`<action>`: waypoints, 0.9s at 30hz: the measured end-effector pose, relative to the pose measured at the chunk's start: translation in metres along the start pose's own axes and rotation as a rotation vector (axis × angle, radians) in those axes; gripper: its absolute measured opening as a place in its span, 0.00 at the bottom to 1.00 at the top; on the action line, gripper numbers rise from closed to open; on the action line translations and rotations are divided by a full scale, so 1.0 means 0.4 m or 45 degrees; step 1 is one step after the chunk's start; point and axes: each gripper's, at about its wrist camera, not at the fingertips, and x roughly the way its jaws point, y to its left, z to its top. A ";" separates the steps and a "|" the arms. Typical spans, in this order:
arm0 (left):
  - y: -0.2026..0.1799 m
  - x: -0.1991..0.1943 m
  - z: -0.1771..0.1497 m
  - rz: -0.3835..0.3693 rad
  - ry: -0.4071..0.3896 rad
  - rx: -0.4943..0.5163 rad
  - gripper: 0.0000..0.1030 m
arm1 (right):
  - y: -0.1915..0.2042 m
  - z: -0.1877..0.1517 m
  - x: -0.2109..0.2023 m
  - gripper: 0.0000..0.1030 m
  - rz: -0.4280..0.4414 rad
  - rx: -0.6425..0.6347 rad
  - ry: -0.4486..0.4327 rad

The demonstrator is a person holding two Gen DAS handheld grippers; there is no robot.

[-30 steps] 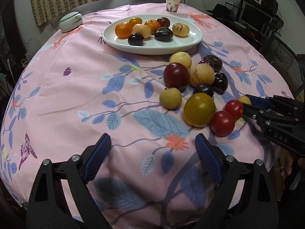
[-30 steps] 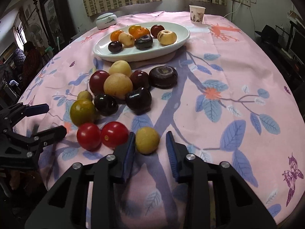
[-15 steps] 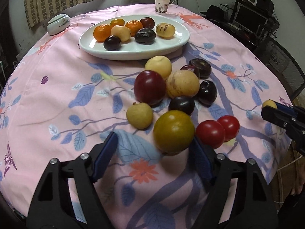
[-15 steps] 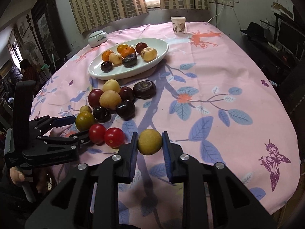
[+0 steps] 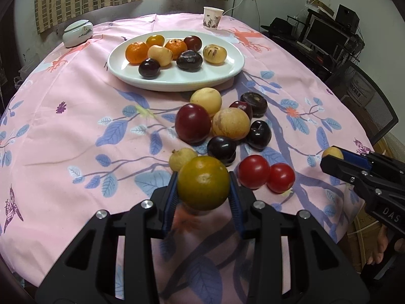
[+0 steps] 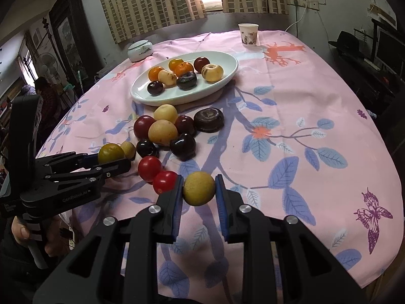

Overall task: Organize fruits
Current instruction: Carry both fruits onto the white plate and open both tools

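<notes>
A round table [image 5: 76, 116] under a pink leaf-print cloth carries a white plate [image 5: 177, 82] of fruit, a paper cup [image 5: 212, 18], a lidded jar [image 5: 77, 33] and a loose fruit cluster [image 5: 227, 126] near the front.

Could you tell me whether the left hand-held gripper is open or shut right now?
Shut: the left hand-held gripper has both pads pressed against the green-orange citrus.

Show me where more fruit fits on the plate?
The oval white plate is bare along its near edge and right end, beside the speckled yellow fruit. Its back left is crowded around the orange tangerine.
</notes>
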 end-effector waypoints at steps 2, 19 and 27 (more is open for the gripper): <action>0.008 -0.011 0.002 -0.003 -0.009 -0.007 0.36 | 0.008 0.004 0.002 0.24 0.002 -0.006 0.001; 0.083 -0.051 0.091 0.028 -0.058 -0.044 0.36 | 0.061 0.080 0.046 0.24 0.021 -0.097 0.022; 0.136 -0.012 0.298 0.056 -0.063 -0.036 0.37 | 0.089 0.230 0.106 0.24 0.037 -0.208 0.026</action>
